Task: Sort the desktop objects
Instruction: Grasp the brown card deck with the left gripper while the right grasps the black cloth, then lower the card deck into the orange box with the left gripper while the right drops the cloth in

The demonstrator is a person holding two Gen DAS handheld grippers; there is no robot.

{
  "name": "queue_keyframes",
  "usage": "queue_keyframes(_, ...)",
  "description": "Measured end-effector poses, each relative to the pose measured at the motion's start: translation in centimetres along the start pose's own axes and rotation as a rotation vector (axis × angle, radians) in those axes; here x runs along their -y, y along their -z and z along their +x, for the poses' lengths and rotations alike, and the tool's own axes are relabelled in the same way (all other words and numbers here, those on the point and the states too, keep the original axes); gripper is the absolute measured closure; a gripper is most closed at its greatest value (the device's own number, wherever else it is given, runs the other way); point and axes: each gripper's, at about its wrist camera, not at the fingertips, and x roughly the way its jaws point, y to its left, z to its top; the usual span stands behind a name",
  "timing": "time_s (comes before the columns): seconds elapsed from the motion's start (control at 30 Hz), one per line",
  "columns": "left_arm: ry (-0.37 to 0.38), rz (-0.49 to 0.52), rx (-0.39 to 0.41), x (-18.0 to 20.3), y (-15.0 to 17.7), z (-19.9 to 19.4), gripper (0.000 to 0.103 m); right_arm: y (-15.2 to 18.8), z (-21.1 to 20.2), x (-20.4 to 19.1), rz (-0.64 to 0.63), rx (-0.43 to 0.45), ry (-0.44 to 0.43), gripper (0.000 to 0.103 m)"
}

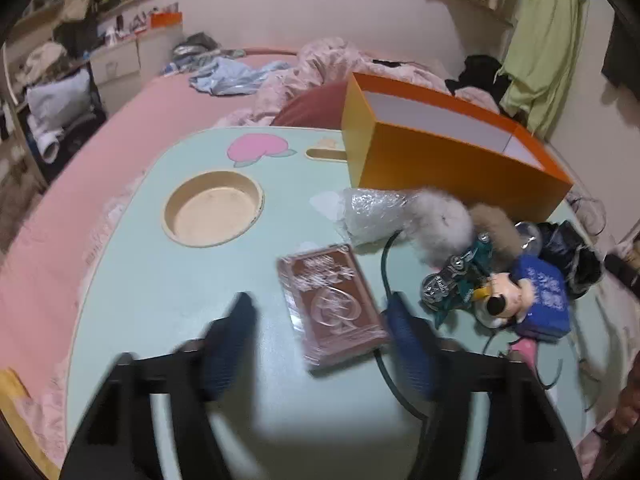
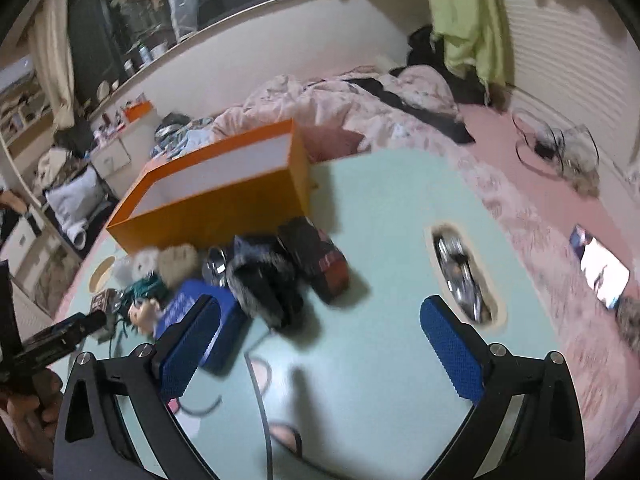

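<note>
An open orange box (image 1: 448,160) stands at the back of a pale green table (image 1: 160,288); it also shows in the right wrist view (image 2: 208,204). My left gripper (image 1: 320,308) is open, its fingers either side of a brown card box (image 1: 332,304) lying flat. To its right lie a bubble-wrap bag (image 1: 372,212), fluffy pom-poms (image 1: 440,224), a mouse plush (image 1: 504,304) and a blue box (image 1: 548,296). My right gripper (image 2: 320,324) is open and empty above the table, near a black furry item (image 2: 264,292) and a dark red-ended box (image 2: 320,260).
A round recess (image 1: 214,208) sits in the table's left part. An oval slot with metal objects (image 2: 464,276) sits at the right. A dark cable (image 1: 386,264) runs across the table. Pink bedding (image 2: 360,100) surrounds the table.
</note>
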Motion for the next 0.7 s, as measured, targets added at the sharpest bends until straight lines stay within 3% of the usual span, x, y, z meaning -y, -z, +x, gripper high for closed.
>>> queue_keyframes(0.03,-0.021,0.014,0.007,0.1,0.0,0.0,0.064,-0.4,0.1,-0.4,-0.014,0.005,-0.001,0.008)
queue_keyframes(0.1,-0.019,0.023,0.018,0.1,0.1,-0.1,0.064,-0.7,0.2,-1.5,-0.045,0.004,-0.028,0.012)
queue_keyframes(0.3,0.021,0.018,0.042,-0.2,0.3,-0.5,0.064,0.2,1.0,-3.5,-0.132,-0.024,-0.020,0.039)
queue_keyframes(0.43,0.056,0.023,0.080,0.1,0.1,-1.9,0.064,0.9,3.5,-3.2,-0.151,-0.130,-0.014,0.083)
queue_keyframes(0.53,0.090,0.028,0.123,0.4,-0.8,-3.9,0.064,0.7,2.7,-2.5,-0.116,-0.116,-0.064,0.090)
queue_keyframes(0.7,0.146,0.039,0.221,1.2,-5.1,-7.3,0.064,-2.4,-1.2,-2.5,-0.085,-0.003,-0.140,0.092)
